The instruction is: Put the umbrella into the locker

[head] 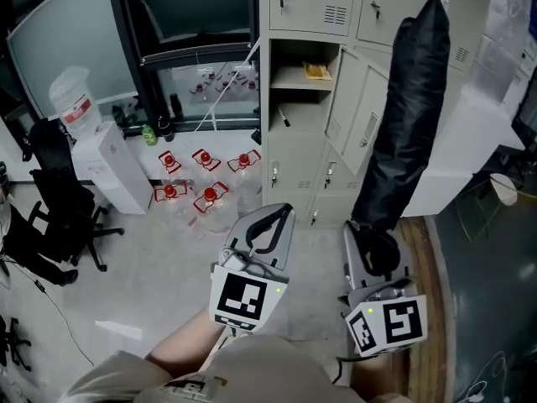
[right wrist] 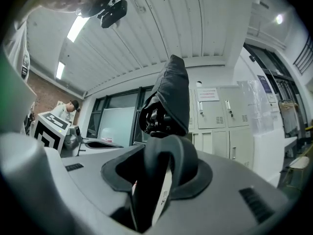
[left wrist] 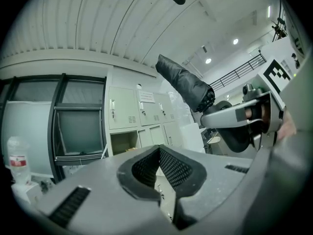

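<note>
The black folded umbrella [head: 411,116] stands nearly upright in front of the lockers, its curved handle [head: 376,250] clamped in my right gripper [head: 375,254]. In the right gripper view the handle [right wrist: 168,165] fills the jaws of that gripper [right wrist: 164,153] and the canopy [right wrist: 171,94] rises above. The grey locker bank [head: 323,183] has one open compartment [head: 294,112], its door [head: 362,116] swung to the right. My left gripper [head: 273,225] hangs to the umbrella's left, shut and empty, its pads meeting in the left gripper view [left wrist: 159,153].
Inside the open compartment a yellow item [head: 317,71] lies on the shelf. Several red-capped water jugs [head: 205,196] stand on the floor left of the lockers, beside a white water dispenser [head: 109,162] and a black office chair [head: 54,217]. A white cabinet [head: 466,149] stands at the right.
</note>
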The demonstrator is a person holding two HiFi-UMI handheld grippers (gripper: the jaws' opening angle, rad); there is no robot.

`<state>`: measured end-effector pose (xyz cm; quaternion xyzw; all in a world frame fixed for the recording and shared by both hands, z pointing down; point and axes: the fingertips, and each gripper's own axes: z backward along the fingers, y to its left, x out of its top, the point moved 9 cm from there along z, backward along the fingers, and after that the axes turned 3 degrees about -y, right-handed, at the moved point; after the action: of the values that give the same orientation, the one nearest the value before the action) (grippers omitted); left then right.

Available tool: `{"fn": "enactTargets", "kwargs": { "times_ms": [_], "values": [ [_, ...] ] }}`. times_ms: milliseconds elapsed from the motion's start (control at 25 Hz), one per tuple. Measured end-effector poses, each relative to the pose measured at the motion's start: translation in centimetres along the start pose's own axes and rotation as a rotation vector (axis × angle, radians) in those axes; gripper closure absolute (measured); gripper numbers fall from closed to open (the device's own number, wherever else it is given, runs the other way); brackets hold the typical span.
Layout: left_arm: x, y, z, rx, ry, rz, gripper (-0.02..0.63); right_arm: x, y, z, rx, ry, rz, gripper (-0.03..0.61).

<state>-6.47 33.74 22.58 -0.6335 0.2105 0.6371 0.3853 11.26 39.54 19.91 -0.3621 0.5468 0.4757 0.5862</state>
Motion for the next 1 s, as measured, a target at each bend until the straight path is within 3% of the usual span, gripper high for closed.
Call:
{"fn": "enactTargets", "kwargs": {
  "times_ms": [520, 1000],
  "values": [
    [-0.6, -3.3, -1.3, 0.056, 0.028, -0.013, 0.606, -2.7, -3.5, 1.9, 0.065, 0.072, -0.032, 0.425],
    [-3.0, -2.3, -2.9, 0.091, 0.045, -0.006, 0.606, -6.3, -4.0, -1.0, 0.129, 0.138, -0.067, 0.425]
  ]
}}
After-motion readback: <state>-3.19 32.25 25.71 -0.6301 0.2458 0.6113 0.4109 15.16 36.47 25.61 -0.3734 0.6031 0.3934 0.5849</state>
